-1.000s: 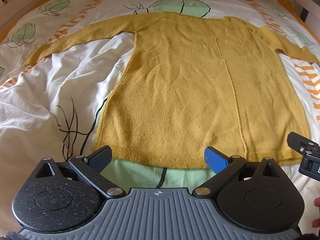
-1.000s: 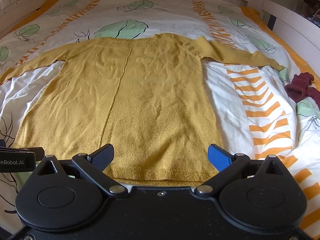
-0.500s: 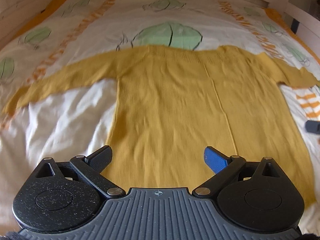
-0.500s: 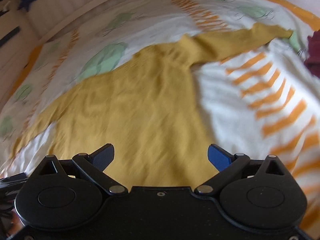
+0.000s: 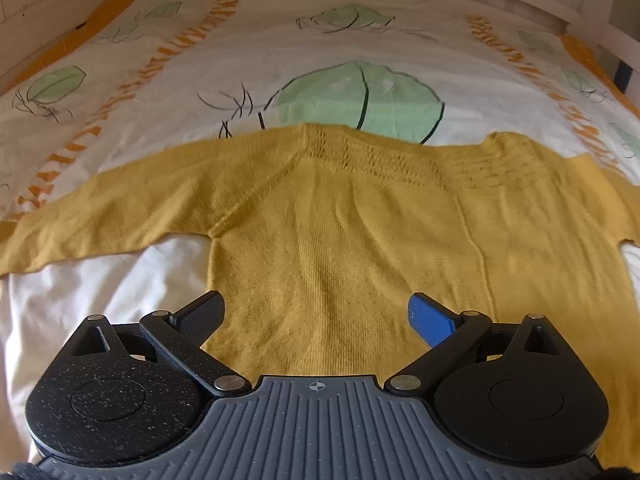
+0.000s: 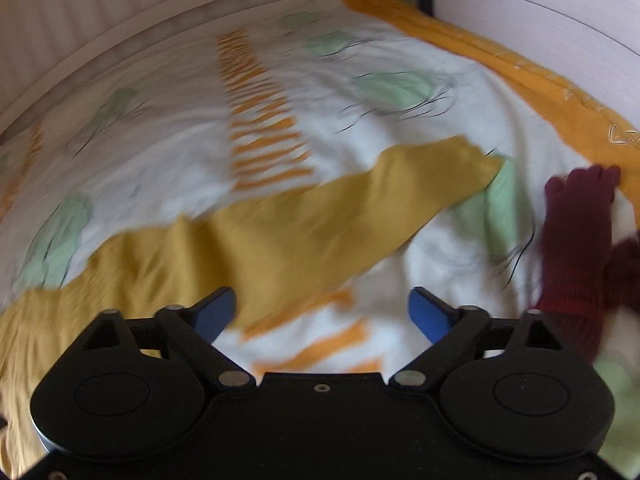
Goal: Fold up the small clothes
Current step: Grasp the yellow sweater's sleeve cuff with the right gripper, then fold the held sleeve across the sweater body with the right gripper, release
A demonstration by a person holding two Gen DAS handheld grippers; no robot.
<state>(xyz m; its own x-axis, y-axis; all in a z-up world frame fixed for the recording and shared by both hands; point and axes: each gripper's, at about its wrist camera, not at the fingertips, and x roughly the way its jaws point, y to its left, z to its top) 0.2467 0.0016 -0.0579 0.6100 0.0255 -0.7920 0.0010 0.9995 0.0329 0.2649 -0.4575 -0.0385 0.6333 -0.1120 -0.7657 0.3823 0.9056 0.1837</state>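
Observation:
A mustard-yellow knitted sweater (image 5: 360, 232) lies flat on the bed, sleeves spread to both sides. My left gripper (image 5: 316, 314) hovers over the sweater's upper body near the left armpit, jaws wide open with nothing between them. In the right wrist view the sweater's right sleeve (image 6: 320, 220) runs diagonally up to its cuff. My right gripper (image 6: 320, 312) hangs over the lower edge of that sleeve and the bedcover; its jaws are closing but still stand wide, with nothing pressed between the pads. That view is blurred by motion.
The bedcover (image 5: 320, 52) is white with green leaf prints and orange stripes. A dark red knitted garment (image 6: 576, 248) lies at the right, beyond the sleeve's cuff. White bed rails (image 6: 520, 8) and an orange border (image 6: 540, 92) close the far and right sides.
Both grippers moved from the sweater's hem toward its top. The left now faces the neckline and left armpit; the right swung right and rolled, over the right sleeve, its jaws slightly narrower.

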